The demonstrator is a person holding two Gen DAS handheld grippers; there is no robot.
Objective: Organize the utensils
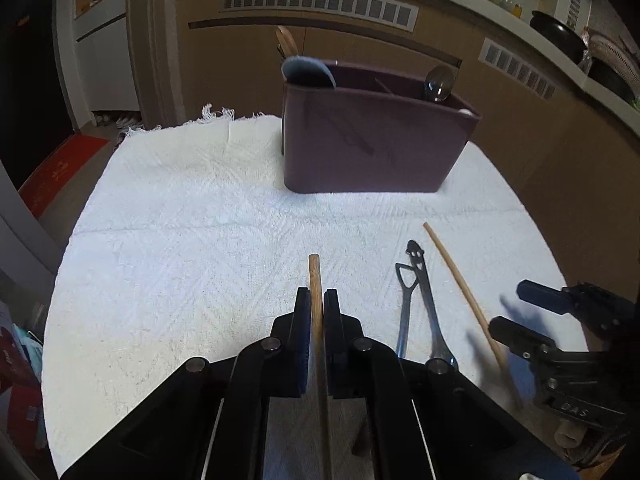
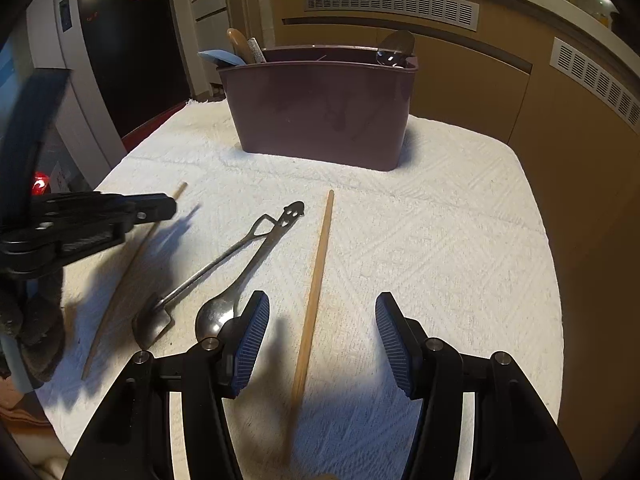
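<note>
Clamped in the left hand-held gripper [image 1: 317, 312] is one thin wooden chopstick [image 1: 316, 300], presumably headed for the maroon plastic utensil caddy [image 1: 372, 144], while the right hand-held gripper [image 2: 322, 344] hovers half-open, empty, over its twin chopstick [image 2: 314, 300] on the towel-covered worktop [image 2: 440, 240].

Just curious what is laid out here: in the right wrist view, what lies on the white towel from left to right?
Wooden chopstick → shovel-shaped metal spoon → round metal spoon → second wooden chopstick.
</note>
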